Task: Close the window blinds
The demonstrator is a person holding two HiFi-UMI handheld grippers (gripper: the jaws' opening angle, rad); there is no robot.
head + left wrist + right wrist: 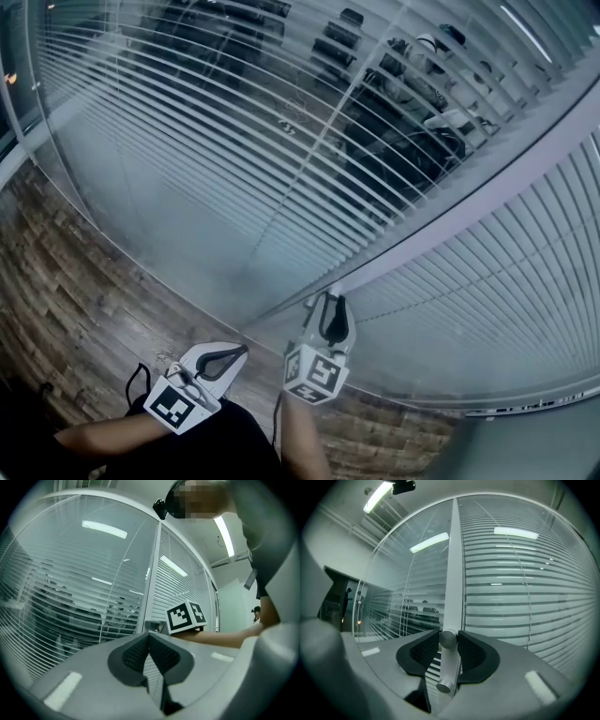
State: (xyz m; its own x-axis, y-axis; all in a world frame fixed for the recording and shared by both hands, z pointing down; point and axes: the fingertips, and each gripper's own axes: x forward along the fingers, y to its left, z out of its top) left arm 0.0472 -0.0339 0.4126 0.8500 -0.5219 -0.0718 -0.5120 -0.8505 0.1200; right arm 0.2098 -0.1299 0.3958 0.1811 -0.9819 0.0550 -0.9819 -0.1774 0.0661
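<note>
Two glazed panes hold slatted blinds. The left pane's blinds (234,122) stand open, with a room showing through; the right pane's blinds (487,291) are turned flat and shut. A pale frame post (450,211) divides them. My right gripper (333,298) reaches the post, and in the right gripper view its pads (469,649) clamp a round metal knob (448,639) on the post (453,564). A second metal stub (444,685) sits just below. My left gripper (242,350) hangs lower left, away from the glass, jaws shut and empty (149,635).
Wood-pattern floor (75,291) runs along the base of the glass. The person's forearm (225,637) and the right gripper's marker cube (186,617) cross the left gripper view. Reflections of people (431,66) show in the left pane.
</note>
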